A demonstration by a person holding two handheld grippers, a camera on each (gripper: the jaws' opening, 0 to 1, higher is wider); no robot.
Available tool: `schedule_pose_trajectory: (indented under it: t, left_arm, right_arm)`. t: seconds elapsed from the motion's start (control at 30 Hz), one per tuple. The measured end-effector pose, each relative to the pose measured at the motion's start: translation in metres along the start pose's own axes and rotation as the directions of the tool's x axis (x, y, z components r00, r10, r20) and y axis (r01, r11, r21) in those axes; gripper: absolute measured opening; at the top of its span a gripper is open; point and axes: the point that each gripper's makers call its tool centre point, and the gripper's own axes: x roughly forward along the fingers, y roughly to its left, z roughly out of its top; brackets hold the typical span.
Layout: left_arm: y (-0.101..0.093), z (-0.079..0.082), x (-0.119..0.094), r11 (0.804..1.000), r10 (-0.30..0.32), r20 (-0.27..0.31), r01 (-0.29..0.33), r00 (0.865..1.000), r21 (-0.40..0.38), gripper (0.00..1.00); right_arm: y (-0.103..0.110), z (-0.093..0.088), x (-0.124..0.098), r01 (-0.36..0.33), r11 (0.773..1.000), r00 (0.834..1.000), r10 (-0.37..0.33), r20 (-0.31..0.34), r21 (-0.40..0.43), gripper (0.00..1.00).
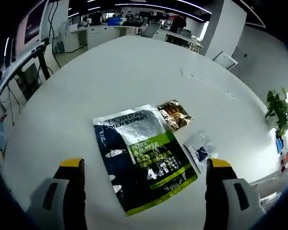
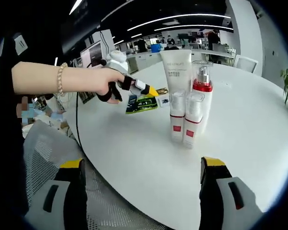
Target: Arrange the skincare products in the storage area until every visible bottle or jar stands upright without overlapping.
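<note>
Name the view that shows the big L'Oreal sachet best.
The left gripper view: the L'Oreal sachet lies flat on the white table, close between that gripper's open fingers, its lettering readable. In the right gripper view the same sachet is small and far off, partly hidden by the left gripper above it, behind the upright bottles.

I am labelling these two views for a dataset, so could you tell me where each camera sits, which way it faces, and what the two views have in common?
Left gripper view: rides the left gripper, jaws apart, looking down at a large L'Oreal sachet, a gold sachet and a small clear sachet.
Right gripper view: rides the right gripper, jaws apart, facing a white tube, a red pump bottle, two small bottles; the person's hand holds the left gripper.
Shared: the white table, the sachets.
</note>
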Motion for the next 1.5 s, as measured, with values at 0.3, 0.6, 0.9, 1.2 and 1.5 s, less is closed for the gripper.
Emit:
schedule_pose_trajectory:
  t: [0.3, 0.6, 0.9, 1.2, 1.5]
  left_arm:
    - [0.008, -0.004, 0.009, 0.997, 0.065, -0.025, -0.064, 0.998, 0.037, 0.99]
    - [0.013, -0.004, 0.010, 0.987, 0.096, -0.019, -0.093, 0.995, 0.129, 0.93]
    - [0.011, 0.002, 0.008, 0.979, 0.027, 0.062, -0.038, 0.998, 0.200, 0.75]
    - [0.004, 0.014, 0.019, 0.953, -0.045, 0.127, 0.005, 0.991, 0.302, 0.55]
    - [-0.001, 0.014, 0.010, 0.931, -0.123, 0.142, 0.065, 0.982, 0.359, 0.19]
  right_arm:
    - [-0.001, -0.001, 0.000, 0.005, 1.000, 1.000, -0.005, -0.002, 0.007, 1.00]
    - [-0.002, -0.002, 0.000, 0.009, 1.000, 1.000, -0.009, -0.010, 0.012, 1.00]
    - [-0.003, -0.004, 0.002, 0.010, 1.000, 1.000, -0.009, -0.020, 0.008, 1.00]
    - [-0.003, -0.005, 0.002, 0.015, 1.000, 1.000, -0.015, -0.026, -0.001, 0.98]
    - [-0.004, -0.005, 0.002, 0.016, 1.000, 1.000, -0.016, -0.027, -0.002, 0.98]
